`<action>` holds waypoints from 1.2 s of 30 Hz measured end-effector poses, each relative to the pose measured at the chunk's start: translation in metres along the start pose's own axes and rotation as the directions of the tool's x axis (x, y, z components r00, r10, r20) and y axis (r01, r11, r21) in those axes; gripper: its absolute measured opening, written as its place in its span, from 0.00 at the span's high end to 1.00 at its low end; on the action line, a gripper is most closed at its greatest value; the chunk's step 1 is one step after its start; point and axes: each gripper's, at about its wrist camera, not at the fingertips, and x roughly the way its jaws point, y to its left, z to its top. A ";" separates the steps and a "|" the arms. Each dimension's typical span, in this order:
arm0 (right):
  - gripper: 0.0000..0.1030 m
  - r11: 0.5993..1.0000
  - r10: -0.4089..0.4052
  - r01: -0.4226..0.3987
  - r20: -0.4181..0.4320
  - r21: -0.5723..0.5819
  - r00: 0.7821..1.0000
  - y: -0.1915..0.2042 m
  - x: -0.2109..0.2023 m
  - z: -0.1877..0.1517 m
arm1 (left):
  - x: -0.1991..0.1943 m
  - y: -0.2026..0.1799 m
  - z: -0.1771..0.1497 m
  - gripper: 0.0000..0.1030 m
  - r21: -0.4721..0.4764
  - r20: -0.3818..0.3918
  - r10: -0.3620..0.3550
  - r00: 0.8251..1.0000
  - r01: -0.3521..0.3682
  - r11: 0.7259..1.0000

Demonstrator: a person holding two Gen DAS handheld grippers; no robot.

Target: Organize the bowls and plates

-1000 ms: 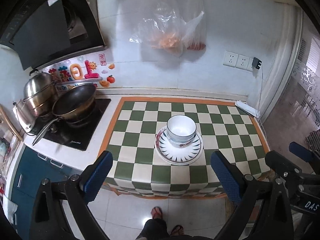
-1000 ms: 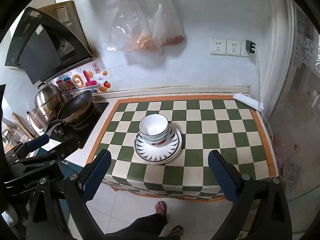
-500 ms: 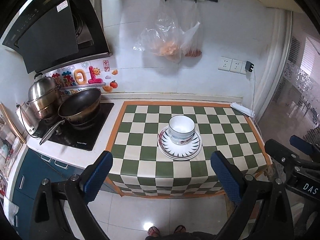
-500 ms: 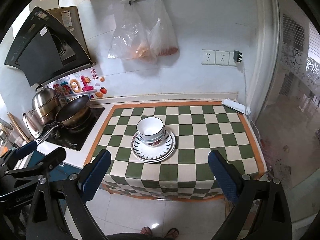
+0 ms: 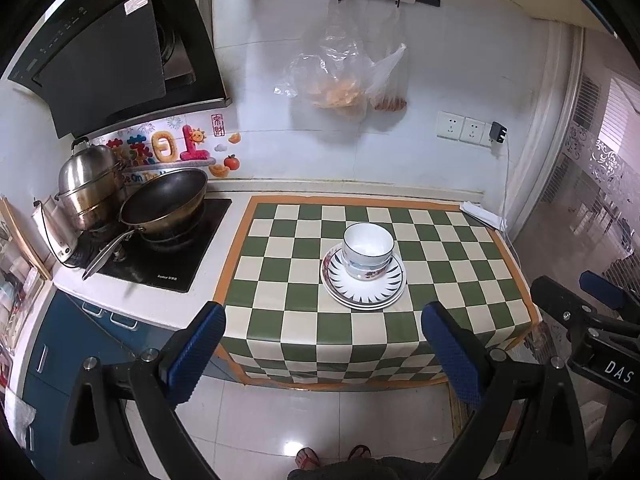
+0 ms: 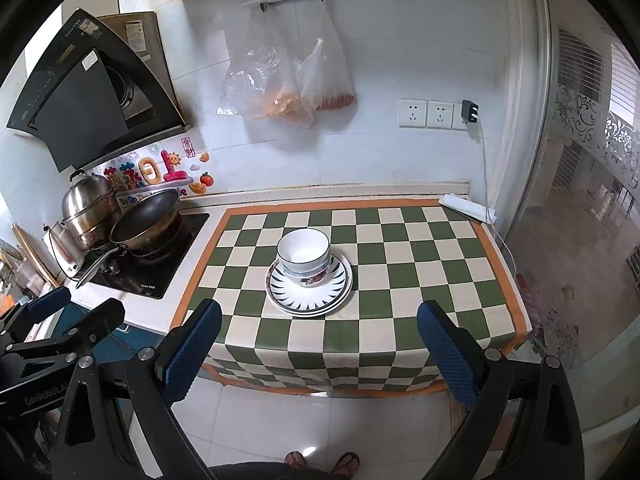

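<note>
Nested white bowls (image 5: 368, 250) stand on stacked patterned plates (image 5: 378, 294) in the middle of the green-and-cream checkered counter (image 5: 296, 292). The stack also shows in the right wrist view, bowls (image 6: 304, 256) on plates (image 6: 332, 290). My left gripper (image 5: 322, 350) is open and empty, held back over the floor in front of the counter. My right gripper (image 6: 318, 346) is open and empty, likewise back from the counter edge. Each gripper shows at the edge of the other's view.
A wok (image 5: 164, 202) and a steel pot (image 5: 90, 184) sit on the black cooktop (image 5: 160, 256) at the left. Plastic bags (image 5: 344, 76) hang on the wall. A white power strip (image 5: 482, 214) lies at the counter's back right corner. Glass door at right.
Both grippers have pulled back and up from the counter; the bowl-and-plate stack looks smaller and farther. The stack itself has not moved.
</note>
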 end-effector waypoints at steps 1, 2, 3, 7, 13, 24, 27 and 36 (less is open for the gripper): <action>0.03 1.000 0.001 -0.001 -0.002 0.000 1.000 0.001 -0.001 -0.002 | 0.001 0.001 0.000 0.03 -0.001 -0.002 -0.002 1.000 0.002 1.000; 0.03 1.000 0.000 0.000 -0.003 0.000 1.000 0.002 -0.001 -0.002 | 0.000 0.002 0.000 0.03 -0.002 -0.004 -0.003 1.000 0.003 1.000; 0.03 1.000 0.000 0.000 -0.006 -0.001 1.000 0.002 -0.002 -0.004 | 0.000 0.003 -0.001 0.03 -0.002 -0.007 -0.003 1.000 0.003 1.000; 0.03 1.000 -0.001 0.001 -0.010 -0.007 1.000 0.006 -0.001 -0.006 | -0.001 0.006 -0.003 0.03 -0.004 -0.012 -0.006 1.000 0.006 1.000; 0.03 1.000 0.000 0.000 -0.013 -0.009 1.000 0.006 0.000 -0.006 | -0.002 0.008 -0.003 0.03 -0.006 -0.016 -0.010 1.000 0.010 1.000; 0.03 1.000 -0.004 0.004 -0.018 -0.006 1.000 0.007 -0.001 -0.013 | -0.006 0.007 -0.009 0.03 0.000 -0.019 -0.016 1.000 0.016 1.000; 0.03 1.000 -0.004 0.004 -0.016 -0.006 1.000 0.007 -0.002 -0.014 | -0.007 0.006 -0.010 0.03 -0.001 -0.018 -0.015 1.000 0.015 1.000; 0.03 1.000 -0.001 0.001 -0.018 -0.008 1.000 0.005 -0.001 -0.013 | -0.007 0.006 -0.010 0.03 0.000 -0.019 -0.014 1.000 0.014 1.000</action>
